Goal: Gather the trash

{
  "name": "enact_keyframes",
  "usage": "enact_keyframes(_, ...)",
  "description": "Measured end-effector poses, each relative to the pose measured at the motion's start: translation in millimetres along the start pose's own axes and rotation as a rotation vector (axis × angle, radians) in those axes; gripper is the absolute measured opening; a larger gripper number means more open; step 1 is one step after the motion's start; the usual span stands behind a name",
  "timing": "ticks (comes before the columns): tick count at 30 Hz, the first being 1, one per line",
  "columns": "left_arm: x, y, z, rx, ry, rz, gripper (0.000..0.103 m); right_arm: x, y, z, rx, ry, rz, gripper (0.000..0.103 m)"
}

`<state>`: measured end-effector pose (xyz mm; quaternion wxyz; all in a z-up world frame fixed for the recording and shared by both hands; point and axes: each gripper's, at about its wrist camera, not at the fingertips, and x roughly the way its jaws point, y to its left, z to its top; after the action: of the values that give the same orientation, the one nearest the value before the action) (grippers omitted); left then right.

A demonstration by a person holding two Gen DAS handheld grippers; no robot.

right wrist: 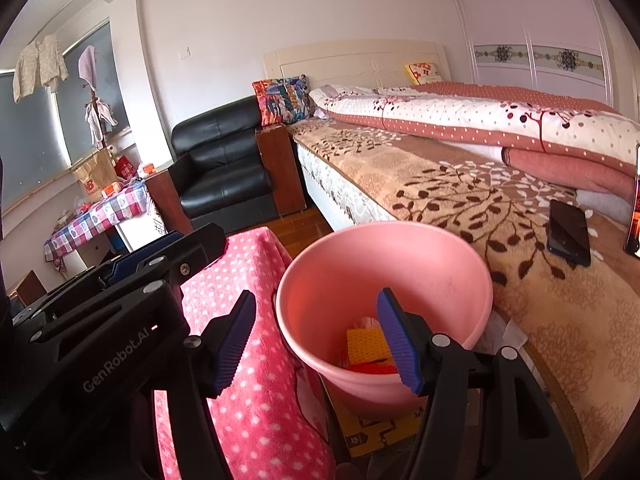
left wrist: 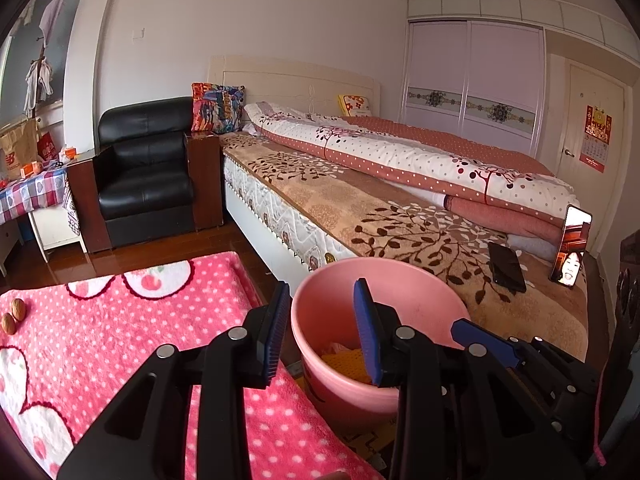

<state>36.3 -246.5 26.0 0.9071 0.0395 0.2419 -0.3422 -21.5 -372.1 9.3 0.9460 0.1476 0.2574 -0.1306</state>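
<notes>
The left gripper [left wrist: 322, 332] is spread wide and empty above the pink bin's [left wrist: 420, 288] rim. The right gripper [right wrist: 316, 340] also gapes, holding nothing, over the bin's mouth. Yellow trash [right wrist: 366, 344] lies inside. Two walnuts [left wrist: 14, 316] sit at nine o'clock on the blanket [left wrist: 120, 328].

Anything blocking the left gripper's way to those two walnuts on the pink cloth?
Nothing visible. The left gripper is open and empty; only bare pink polka-dot cloth lies between it and the two walnuts.
</notes>
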Motion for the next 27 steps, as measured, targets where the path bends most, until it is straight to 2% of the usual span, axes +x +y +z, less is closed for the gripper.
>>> enact_keyframes(10, 1, 7, -17, -0.005, 0.031, 0.005, 0.034, 11, 0, -16, 0.012, 0.034, -0.009, 0.063)
enact_keyframes(19, -11, 24, -23, -0.014, 0.016, 0.059, 0.034, 8, 8, -22, 0.009, 0.009, -0.006, 0.063)
enact_keyframes(27, -24, 41, -24, -0.024, 0.019, 0.077, 0.034, 2, 24, -23, -0.008, -0.012, 0.020, 0.064)
